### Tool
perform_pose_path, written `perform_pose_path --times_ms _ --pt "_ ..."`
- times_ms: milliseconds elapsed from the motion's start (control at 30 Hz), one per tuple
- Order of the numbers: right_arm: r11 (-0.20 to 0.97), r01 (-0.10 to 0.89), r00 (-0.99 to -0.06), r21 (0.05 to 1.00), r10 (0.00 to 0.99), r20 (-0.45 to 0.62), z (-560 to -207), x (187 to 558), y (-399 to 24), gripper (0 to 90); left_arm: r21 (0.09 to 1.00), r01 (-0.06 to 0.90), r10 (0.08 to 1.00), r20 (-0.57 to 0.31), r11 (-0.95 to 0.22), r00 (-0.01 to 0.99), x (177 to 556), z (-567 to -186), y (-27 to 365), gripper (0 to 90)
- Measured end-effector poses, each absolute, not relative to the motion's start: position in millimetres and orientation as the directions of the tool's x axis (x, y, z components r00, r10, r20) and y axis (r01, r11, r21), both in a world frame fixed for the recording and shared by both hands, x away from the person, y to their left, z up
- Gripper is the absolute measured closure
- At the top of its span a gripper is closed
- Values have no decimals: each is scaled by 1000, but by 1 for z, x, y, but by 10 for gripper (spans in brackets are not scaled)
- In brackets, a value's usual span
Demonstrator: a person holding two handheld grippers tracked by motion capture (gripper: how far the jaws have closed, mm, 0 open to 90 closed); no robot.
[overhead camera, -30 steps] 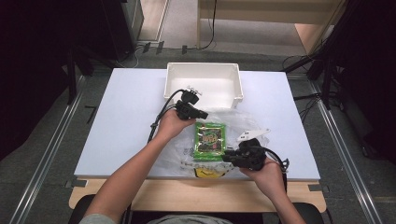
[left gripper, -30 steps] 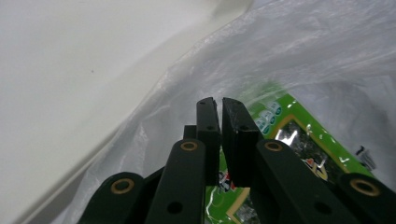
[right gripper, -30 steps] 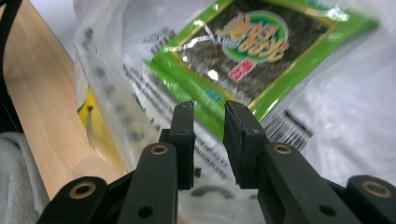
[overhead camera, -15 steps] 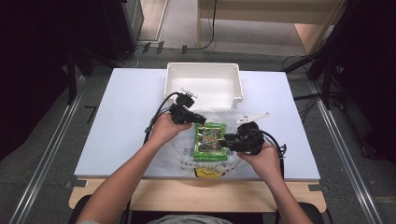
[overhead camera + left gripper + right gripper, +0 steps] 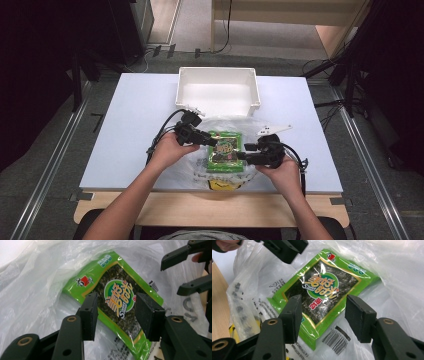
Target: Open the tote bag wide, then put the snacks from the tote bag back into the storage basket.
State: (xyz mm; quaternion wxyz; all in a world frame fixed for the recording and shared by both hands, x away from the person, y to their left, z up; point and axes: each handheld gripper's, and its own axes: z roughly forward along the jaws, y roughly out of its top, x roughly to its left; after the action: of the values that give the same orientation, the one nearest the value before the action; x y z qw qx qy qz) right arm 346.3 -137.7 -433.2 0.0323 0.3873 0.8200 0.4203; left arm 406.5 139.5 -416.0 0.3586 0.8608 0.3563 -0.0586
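White table fills mid-frame in the high view, with the white bin at its upper centre. Below the bin a clear plastic bag lies crumpled at lower centre, and the green seaweed packet sits in or on it — can't tell through the film which. The packet's long axis runs top to bottom in that frame, so you flank its two long edges: your left gripper comes in from frame left near the upper-left corner, your right gripper from frame right at mid-edge. Both tips are just beside the packet, about equally near. The left jaws have just been opening and stand apart, nothing pinched. In the left gripper view the packet lies beyond and between the pads, running diagonally from upper left to lower right. The right jaws have also just been opening, released and empty. In the right gripper view the packet lies just ahead, tilted from lower left to upper right, its barcode end nearest your pads.
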Motion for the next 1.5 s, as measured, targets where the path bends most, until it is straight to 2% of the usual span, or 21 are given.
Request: perform_pose_path --times_ms 233,400,1000,1067,1200,1267,1333,1500 --pt "340 627 -686 701 668 288 -440 345 -138 479 598 640 556 -354 -483 752 392 -415 145 417" --pt "363 620 -690 696 675 262 -443 344 -134 478 596 641 546 -366 -484 753 384 -417 148 388" --pt "356 633 -681 687 679 276 -445 343 -131 486 624 647 566 -368 -438 738 374 -423 159 418" --pt "356 635 -681 686 678 278 -445 343 -130 488 622 649 571 -365 -438 736 372 -423 158 457" --pt "355 635 -683 686 673 284 -445 343 -129 489 638 627 560 -347 -447 752 367 -424 154 729" --pt "356 635 -684 686 672 283 -445 343 -129 489 638 622 549 -350 -453 759 365 -426 151 799" --pt "356 634 -684 686 672 283 -445 343 -129 489 634 619 546 -345 -464 763 364 -427 149 852" --pt "358 636 -684 683 672 284 -446 343 -129 488 615 620 545 -340 -487 766 364 -434 142 885"
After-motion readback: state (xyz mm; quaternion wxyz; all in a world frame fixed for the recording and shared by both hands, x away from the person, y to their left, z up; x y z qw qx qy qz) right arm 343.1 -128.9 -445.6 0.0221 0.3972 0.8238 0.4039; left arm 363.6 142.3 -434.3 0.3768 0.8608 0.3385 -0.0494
